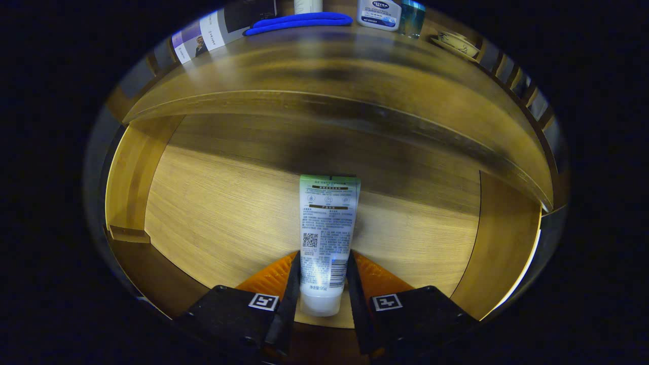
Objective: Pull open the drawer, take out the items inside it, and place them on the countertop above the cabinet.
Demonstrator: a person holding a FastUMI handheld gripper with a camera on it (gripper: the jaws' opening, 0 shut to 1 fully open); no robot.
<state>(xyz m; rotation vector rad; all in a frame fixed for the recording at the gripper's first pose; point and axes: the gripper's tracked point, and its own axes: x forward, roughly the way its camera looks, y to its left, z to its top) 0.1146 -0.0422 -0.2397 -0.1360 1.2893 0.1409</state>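
A white and green tube [326, 238] with a white cap lies lengthwise between my fingers, cap end nearest me, over the wooden floor of the open drawer [213, 213]. My gripper [322, 268] is shut on the tube near its cap end, both fingers pressing its sides. Whether the tube rests on the drawer floor or hangs just above it, I cannot tell. The wooden countertop [334, 71] above the cabinet curves across beyond the drawer.
On the countertop stand a blue flat object [299, 23], a white labelled bottle [379, 14], a teal bottle [411, 17], a booklet [203, 35] and a small dish [459, 43]. Drawer side walls [127, 172] rise left and right of the tube.
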